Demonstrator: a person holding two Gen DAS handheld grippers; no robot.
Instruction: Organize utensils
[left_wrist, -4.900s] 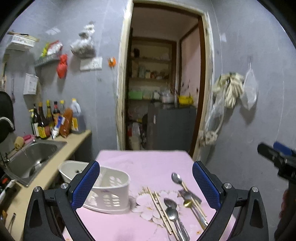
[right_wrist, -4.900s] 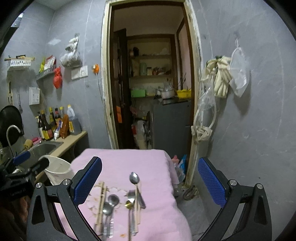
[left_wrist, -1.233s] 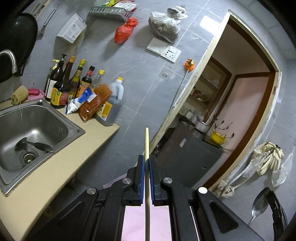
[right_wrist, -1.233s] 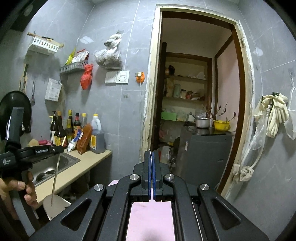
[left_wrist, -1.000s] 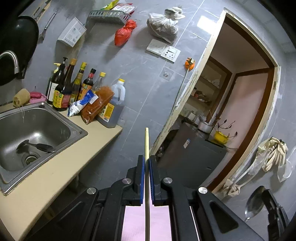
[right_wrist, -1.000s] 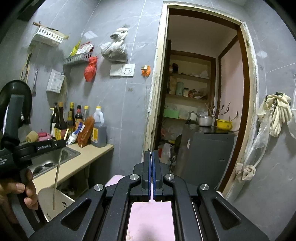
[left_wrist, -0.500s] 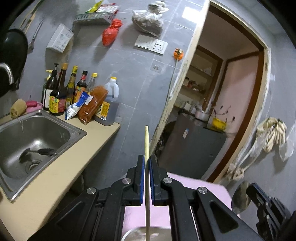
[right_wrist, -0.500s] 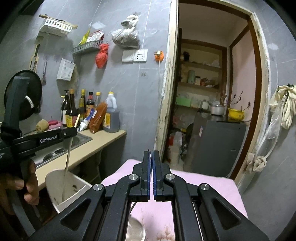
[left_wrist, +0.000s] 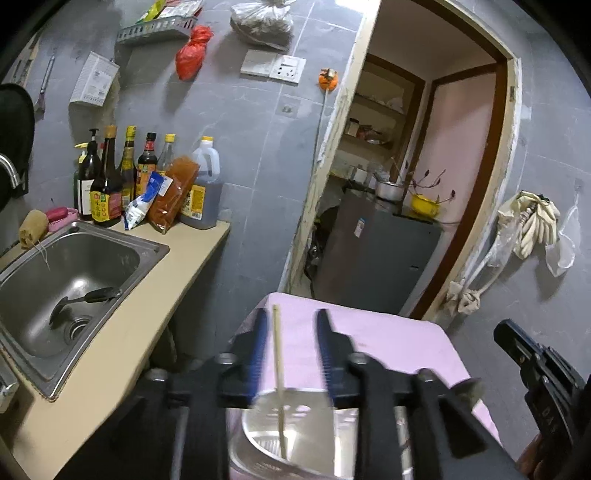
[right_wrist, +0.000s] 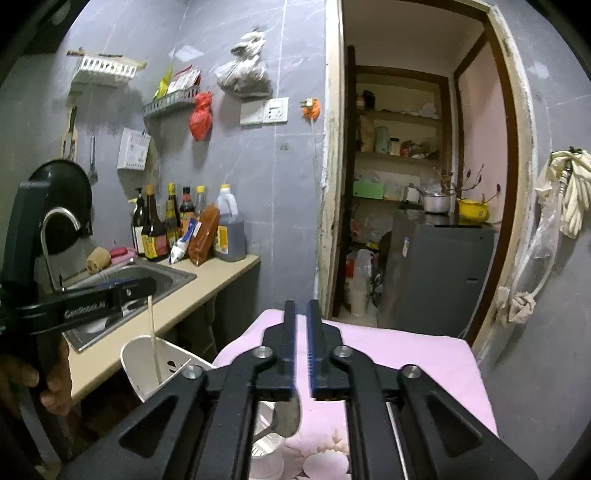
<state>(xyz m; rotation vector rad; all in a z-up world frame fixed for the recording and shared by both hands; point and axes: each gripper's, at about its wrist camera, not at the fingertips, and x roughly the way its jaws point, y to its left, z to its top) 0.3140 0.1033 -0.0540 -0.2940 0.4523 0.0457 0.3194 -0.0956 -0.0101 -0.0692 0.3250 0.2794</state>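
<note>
Left claw (left_wrist: 290, 345) just opened, chopstick (left_wrist: 279, 373) upright, loose between its jaws.

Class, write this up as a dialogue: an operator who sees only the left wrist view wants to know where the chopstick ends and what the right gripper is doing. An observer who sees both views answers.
Operator: My holder is a blur. Is the chopstick's lower end in it?
Observer: Yes. The right wrist view shows the chopstick running down into the holder's rounded end. It is loose between the jaws of the left gripper, which have just been opening.
Operator: I see only the right gripper's tip. Is it holding anything?
Observer: The right gripper's jaws have just been opening and nothing shows between its pads. A spoon's bowl shows below it.
</note>
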